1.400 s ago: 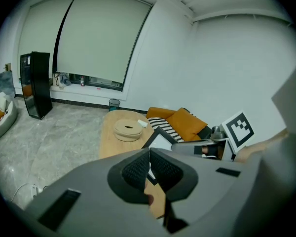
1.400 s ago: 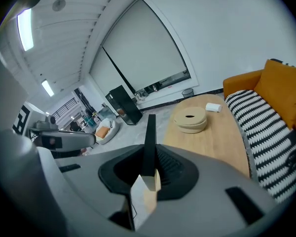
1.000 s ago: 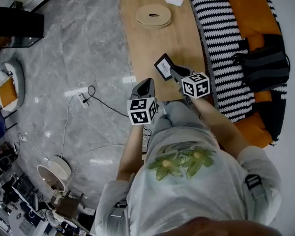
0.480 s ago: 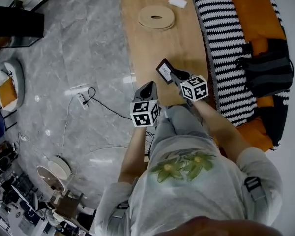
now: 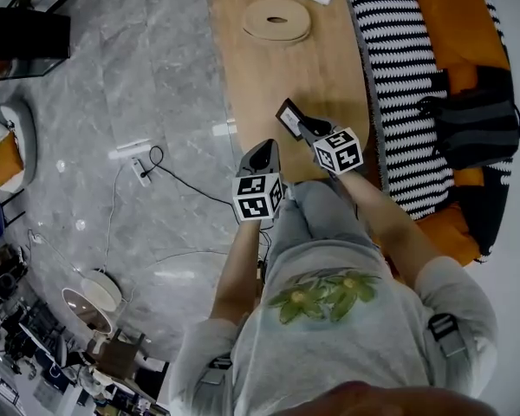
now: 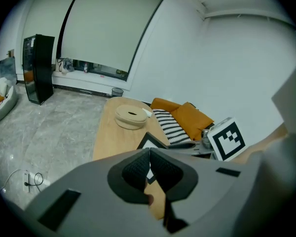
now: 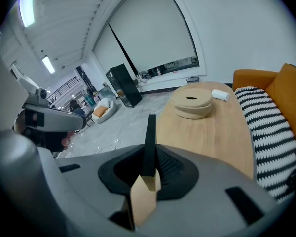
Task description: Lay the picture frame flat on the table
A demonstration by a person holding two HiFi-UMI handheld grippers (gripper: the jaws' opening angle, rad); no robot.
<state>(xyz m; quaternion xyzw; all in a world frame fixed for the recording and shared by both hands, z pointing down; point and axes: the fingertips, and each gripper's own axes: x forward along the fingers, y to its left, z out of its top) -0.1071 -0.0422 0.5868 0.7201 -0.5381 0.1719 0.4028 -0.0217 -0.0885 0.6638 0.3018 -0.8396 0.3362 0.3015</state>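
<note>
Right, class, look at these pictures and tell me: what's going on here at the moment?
A person holds a gripper in each hand at the near end of a wooden table. The right gripper has its jaws closed on the edge of a black picture frame, which is tilted up over the tabletop and not yet lying flat. The left gripper hangs beside it, jaws together with nothing between them.

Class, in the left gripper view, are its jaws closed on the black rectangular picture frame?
No: the jaws of the left gripper meet on nothing, and the black rectangular picture frame stands beyond them.
</note>
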